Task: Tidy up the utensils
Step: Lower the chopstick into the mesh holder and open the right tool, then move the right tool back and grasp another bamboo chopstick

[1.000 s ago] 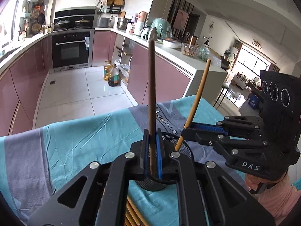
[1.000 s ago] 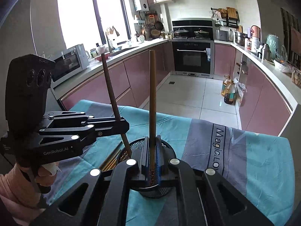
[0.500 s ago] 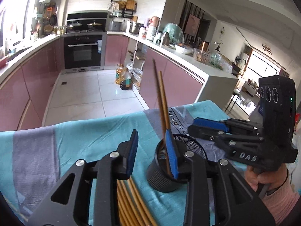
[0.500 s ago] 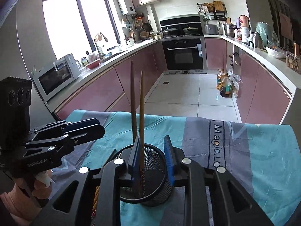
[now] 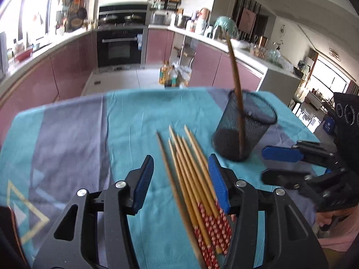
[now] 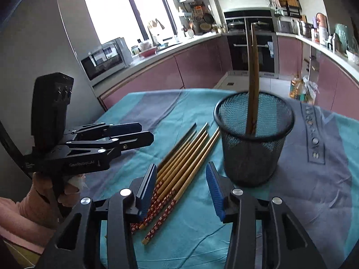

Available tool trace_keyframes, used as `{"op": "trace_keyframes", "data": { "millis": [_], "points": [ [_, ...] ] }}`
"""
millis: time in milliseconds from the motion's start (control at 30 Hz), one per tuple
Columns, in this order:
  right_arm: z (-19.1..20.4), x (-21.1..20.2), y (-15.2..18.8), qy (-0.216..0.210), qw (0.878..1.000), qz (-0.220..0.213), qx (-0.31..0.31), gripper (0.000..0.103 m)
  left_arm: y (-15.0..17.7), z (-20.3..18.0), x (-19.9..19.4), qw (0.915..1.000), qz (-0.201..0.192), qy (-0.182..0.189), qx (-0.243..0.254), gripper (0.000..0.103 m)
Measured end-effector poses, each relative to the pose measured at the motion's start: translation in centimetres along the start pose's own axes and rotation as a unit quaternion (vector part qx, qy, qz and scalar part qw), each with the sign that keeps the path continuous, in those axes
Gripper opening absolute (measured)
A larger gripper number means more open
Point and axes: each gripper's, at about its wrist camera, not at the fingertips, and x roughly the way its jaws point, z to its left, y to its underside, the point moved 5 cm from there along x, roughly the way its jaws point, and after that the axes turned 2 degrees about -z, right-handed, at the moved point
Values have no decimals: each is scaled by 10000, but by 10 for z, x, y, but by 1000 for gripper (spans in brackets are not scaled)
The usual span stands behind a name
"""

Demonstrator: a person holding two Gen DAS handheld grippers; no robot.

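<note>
the mesh cup [image 6: 254,143] serves as landmark, standing upright on the teal and grey tablecloth [image 5: 74,139]. well to its left in the right wrist view, the left gripper [image 6: 147,133] hangs over the cloth, jaws parting and nothing between them. just left of the cup, beside its base, the loose chopsticks [image 6: 181,163] lie in a flat bundle, patterned red ends toward the cameras. inside the cup, two chopsticks [image 6: 252,74] now stand leaning on the rim; a second ago each gripper clamped one above the cup, so both have been released into it. the right gripper [image 6: 181,190], nearest the cup's lower left, is likewise widening and empty, poised above the bundle. judgement: one pair is filed; the bundle remains, and the next pick appears in preparation.
</note>
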Motion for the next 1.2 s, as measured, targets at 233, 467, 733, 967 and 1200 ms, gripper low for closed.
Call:
{"op": "trace_keyframes", "data": {
  "millis": [233,467,733,967,1200],
  "points": [
    [5,35,18,244,9989,378,101,37,38,17,15,9992,378,-75,-141,45],
    [4,41,23,619,9969,475,71,34,46,19,26,9981,573,-169,-164,41],
    [1,47,29,798,9946,659,-16,32,51,20,33,9977,648,-192,-94,39],
    [-3,48,32,959,9928,713,-30,24,48,15,39,9970,704,-303,63,38],
    [-9,48,29,1124,9908,747,-95,24,45,12,45,9959,764,-450,202,38]
  ]
}}
